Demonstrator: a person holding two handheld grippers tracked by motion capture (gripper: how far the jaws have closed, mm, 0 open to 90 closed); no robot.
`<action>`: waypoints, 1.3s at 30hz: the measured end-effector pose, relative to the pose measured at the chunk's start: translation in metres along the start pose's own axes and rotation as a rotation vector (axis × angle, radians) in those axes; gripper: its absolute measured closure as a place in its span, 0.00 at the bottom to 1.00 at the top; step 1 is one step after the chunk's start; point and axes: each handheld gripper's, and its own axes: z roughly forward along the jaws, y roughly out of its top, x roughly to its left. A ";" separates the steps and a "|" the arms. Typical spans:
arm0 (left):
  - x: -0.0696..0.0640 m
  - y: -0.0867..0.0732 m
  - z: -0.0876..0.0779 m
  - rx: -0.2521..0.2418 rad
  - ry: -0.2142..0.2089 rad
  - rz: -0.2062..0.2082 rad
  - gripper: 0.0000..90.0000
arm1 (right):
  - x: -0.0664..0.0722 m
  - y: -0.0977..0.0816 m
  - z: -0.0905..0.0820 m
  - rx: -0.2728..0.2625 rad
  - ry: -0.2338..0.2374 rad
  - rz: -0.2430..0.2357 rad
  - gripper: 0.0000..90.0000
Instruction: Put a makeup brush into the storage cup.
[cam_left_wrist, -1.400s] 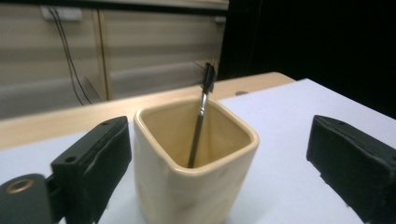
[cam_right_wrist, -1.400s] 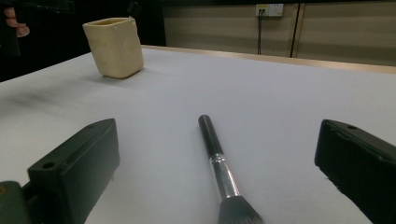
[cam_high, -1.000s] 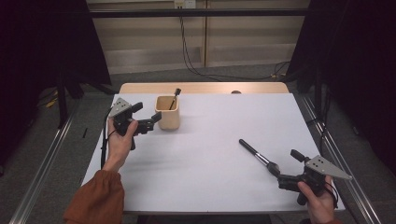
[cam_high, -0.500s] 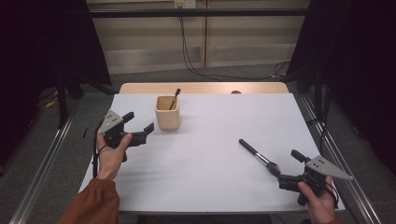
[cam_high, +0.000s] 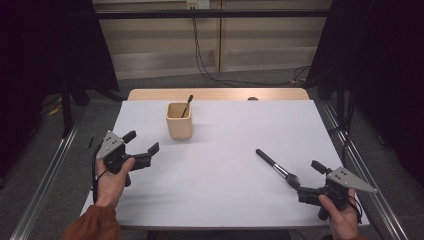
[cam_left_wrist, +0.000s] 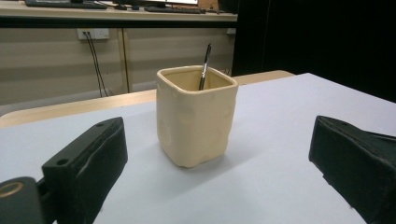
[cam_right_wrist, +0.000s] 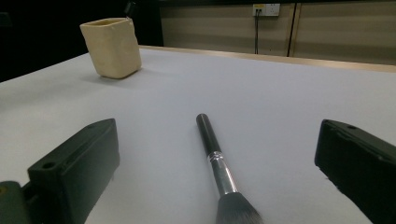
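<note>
High view: a white table carries a cream square cup near its far centre, with a thin dark tool standing inside it. The left gripper is held above the table's left side, near the cup but apart from it, jaws spread and holding nothing. A makeup brush lies flat at the right, its black handle pointing toward the table's centre. The right gripper sits at the brush's bristle end, jaws spread.

Left gripper view: both black jaws stand wide apart, with the cup upright on the table between and beyond them, untouched. The dark tool leans against the cup's far rim.

Right gripper view: the jaws are wide apart on either side of the brush, not touching it. The bristles lie nearest the camera and the handle runs away from it. The cup stands well apart at far left.
</note>
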 end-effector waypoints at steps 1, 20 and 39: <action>-0.001 -0.001 -0.003 -0.001 0.000 -0.006 0.05 | 0.000 0.000 0.000 0.000 0.000 0.000 0.00; -0.016 -0.026 -0.046 0.012 0.065 0.031 0.04 | 0.000 0.000 0.000 0.002 -0.001 0.003 0.00; -0.020 -0.040 -0.054 0.022 0.048 0.016 0.04 | 0.000 0.002 0.001 -0.013 -0.003 0.000 0.00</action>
